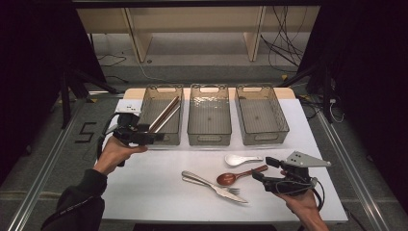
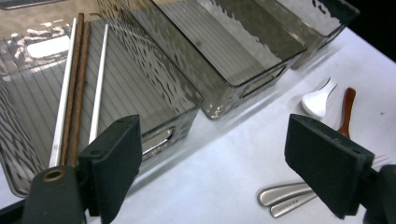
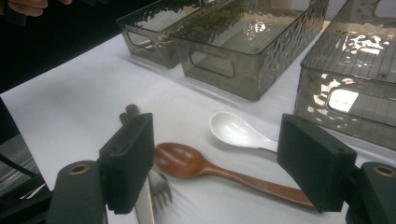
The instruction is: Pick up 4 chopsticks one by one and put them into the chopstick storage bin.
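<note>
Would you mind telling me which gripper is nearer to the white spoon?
Right. The right gripper hovers just beside the white spoon on the table, while the left gripper is across the table at the leftmost bin holding the chopsticks.

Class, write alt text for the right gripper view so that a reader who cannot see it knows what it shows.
Two open black jaws frame a brown wooden spoon and a white ceramic spoon lying on a white table. A fork's tines show beside the jaw at left. Behind stand three smoky transparent bins with cut-out handles.
</note>
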`<state>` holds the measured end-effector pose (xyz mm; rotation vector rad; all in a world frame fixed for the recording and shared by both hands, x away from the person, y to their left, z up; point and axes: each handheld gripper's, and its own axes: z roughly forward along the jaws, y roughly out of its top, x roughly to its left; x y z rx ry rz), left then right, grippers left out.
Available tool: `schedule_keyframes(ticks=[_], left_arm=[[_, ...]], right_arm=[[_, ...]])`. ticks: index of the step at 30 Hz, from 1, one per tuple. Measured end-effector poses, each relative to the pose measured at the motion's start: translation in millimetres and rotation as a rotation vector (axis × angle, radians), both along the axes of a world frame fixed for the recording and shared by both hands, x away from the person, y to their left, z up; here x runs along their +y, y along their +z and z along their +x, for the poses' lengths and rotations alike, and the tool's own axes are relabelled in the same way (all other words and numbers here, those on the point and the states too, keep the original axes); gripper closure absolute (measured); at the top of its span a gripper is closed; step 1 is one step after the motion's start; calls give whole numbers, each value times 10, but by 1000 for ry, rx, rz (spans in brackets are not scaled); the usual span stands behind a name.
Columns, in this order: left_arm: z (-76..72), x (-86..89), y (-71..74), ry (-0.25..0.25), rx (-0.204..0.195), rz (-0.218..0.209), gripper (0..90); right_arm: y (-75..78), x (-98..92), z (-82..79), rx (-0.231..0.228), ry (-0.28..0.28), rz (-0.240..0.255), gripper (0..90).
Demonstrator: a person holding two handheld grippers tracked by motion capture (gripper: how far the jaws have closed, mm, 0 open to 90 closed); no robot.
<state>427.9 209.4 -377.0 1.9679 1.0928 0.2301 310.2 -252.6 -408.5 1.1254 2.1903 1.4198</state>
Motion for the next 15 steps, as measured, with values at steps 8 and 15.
schedule_keyframes(ticks=[8,15], left_arm=[[-189,5,-65,-8,-26,-27,171],[-355,47,-106,-11,-51,-39,163]], right_arm=[[12,-24,137,10,20,-43,283],[40,-6,248,17,50,-91,284]])
